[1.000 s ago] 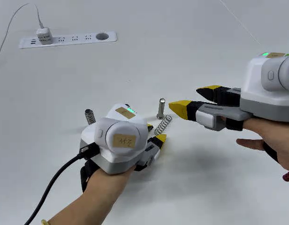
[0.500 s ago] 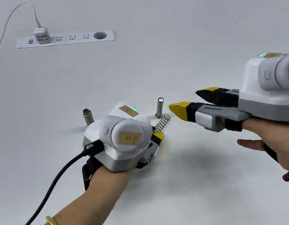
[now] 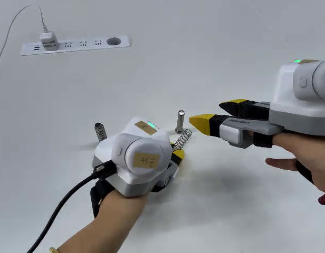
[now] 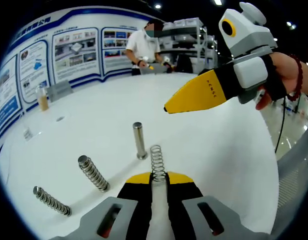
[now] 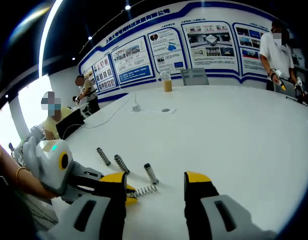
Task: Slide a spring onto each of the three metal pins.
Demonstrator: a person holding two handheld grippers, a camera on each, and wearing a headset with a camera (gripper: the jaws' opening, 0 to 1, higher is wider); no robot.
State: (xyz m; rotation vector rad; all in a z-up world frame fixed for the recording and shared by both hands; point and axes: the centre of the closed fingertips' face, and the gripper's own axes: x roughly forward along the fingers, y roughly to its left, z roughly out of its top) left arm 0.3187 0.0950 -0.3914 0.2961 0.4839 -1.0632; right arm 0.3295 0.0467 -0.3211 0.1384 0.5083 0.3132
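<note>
My left gripper [image 3: 175, 152] [image 4: 157, 178] is shut on the lower end of a loose spring [image 3: 182, 139] [image 4: 157, 161], which sticks up toward a bare metal pin [image 3: 180, 121] [image 4: 139, 140] just beyond it. Two more pins carry springs: one [image 4: 93, 173] [image 3: 101, 132] to the left and another [image 4: 51, 201] further left. My right gripper [image 3: 214, 114] [image 5: 155, 186] hovers open to the right of the bare pin [image 5: 151, 173], nothing between its yellow fingertips [image 4: 201, 92]. In the right gripper view the held spring [image 5: 144, 190] lies by the left gripper [image 5: 69, 172].
A white power strip [image 3: 75, 43] with a charger [image 3: 48, 39] and cable lies at the far left of the white table [image 3: 215, 47]. People stand and sit beyond the table, and a jar [image 5: 167, 81] stands at its far side.
The left gripper has shifted and rolled slightly while keeping hold of the spring. The right gripper has barely moved.
</note>
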